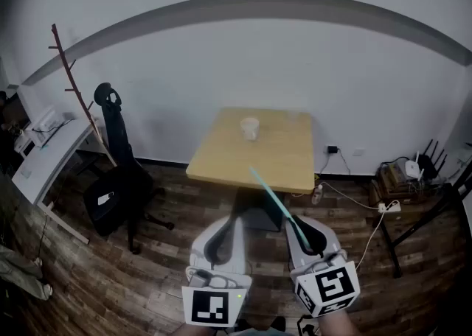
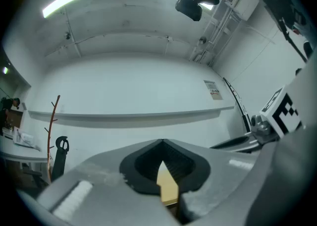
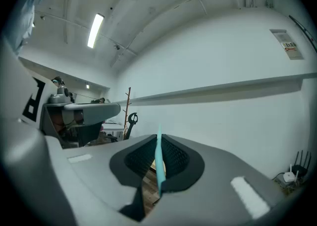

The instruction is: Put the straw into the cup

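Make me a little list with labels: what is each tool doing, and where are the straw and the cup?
left tool: jaws together, holding nothing
right tool: jaws closed on the straw
straw: light blue, tilted, sticking out of the right tool toward the table
cup: white, standing upright on the far part of the table
table: light wood, square, by the white wall
straw and cup: apart; the straw is not yet in the cup
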### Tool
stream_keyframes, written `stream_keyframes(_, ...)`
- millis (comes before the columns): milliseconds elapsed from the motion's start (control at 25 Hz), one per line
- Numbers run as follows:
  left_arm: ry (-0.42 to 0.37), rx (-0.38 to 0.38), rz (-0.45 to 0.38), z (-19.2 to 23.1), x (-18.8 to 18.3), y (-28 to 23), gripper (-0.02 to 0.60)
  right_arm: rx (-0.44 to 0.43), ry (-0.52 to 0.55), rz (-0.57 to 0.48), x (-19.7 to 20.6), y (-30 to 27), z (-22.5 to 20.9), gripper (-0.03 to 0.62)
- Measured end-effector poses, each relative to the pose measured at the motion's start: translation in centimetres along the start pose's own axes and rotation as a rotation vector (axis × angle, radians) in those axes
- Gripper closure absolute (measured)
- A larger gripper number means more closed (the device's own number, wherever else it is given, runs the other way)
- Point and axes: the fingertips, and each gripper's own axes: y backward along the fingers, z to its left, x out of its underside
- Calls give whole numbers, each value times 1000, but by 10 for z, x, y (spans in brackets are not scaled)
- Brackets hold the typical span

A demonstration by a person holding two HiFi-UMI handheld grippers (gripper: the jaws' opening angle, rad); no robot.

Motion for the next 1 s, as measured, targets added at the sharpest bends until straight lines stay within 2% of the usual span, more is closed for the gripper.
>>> stream_keyframes(800, -7, -10, -10, -37, 0, -9, 565, -12, -24, -23, 1, 26, -30, 559)
stream_keyframes(1000, -4, -21, 24, -41, 13, -11, 565, -19, -29, -15, 5, 28, -38, 559)
